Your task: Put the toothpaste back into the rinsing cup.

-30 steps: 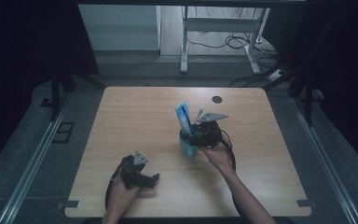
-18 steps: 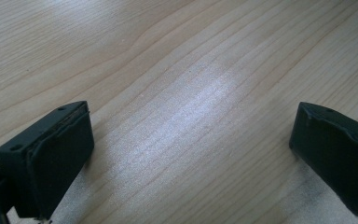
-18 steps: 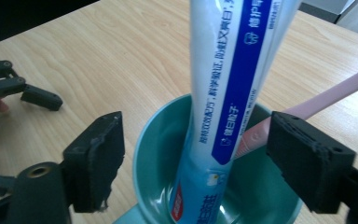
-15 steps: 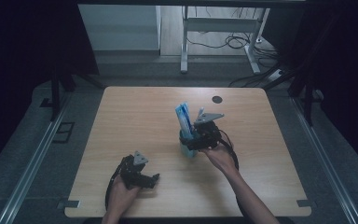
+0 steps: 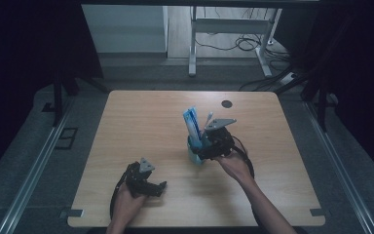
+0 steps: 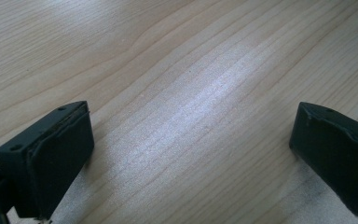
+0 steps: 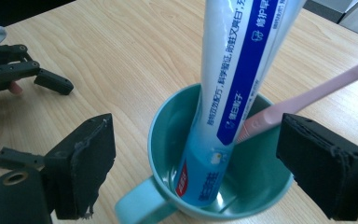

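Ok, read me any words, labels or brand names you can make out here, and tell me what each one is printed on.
Toothpaste tube, blue band: white Chinese characters, roughly "修护牙釉质" and "防蛀又爽口"; not sure of every character.
Toothpaste tube, lower blue band: a short white line of characters, too blurred to read.
Toothpaste tube, small red label near the bottom: too small to read.
Teal mug, pink toothbrush: no text.

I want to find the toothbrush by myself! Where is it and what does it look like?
Look at the wooden table, then at the teal mug near its middle, beside the right tongs. Two things stand in it: the toothbrush is the thin pink stick that leans sideways, not the fat blue-and-white toothpaste tube.
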A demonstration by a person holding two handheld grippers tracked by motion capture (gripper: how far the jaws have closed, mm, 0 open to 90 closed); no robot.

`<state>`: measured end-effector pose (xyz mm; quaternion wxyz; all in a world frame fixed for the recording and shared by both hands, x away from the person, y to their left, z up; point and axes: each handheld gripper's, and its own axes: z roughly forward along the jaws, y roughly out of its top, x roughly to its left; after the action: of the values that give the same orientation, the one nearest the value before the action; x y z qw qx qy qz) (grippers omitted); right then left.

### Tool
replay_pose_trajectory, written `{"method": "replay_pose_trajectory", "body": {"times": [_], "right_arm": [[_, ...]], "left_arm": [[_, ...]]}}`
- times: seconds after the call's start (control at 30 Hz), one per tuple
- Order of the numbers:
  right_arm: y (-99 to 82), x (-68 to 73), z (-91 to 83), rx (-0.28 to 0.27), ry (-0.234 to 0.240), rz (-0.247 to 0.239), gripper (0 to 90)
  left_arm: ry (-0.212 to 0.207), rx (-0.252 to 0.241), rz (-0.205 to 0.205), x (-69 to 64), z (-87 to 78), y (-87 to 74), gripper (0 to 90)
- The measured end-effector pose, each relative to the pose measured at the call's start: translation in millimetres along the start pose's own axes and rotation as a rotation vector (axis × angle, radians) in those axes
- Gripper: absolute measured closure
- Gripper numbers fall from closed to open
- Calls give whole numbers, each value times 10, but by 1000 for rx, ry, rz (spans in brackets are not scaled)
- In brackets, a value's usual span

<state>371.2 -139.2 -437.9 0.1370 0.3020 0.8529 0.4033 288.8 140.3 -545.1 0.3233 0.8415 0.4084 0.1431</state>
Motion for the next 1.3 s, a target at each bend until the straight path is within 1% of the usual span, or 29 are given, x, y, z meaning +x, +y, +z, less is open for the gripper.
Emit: {"method": "replay_pose_trajectory", "body": {"times": [0.6, 0.93, 1.1, 1.3], "right_arm": [[-112, -66, -175, 35, -1, 4, 83], [-207, -122, -276, 35, -15, 12, 79], [-272, -149, -305, 40, -21, 10, 79], [-358, -178, -348, 33, -33, 6, 79]], "left_arm": [[0, -2, -2, -2, 1, 0, 0], [0, -2, -2, -2, 1, 0, 0], [0, -2, -2, -2, 1, 0, 0], [1, -4, -3, -3, 3, -1, 0]]}}
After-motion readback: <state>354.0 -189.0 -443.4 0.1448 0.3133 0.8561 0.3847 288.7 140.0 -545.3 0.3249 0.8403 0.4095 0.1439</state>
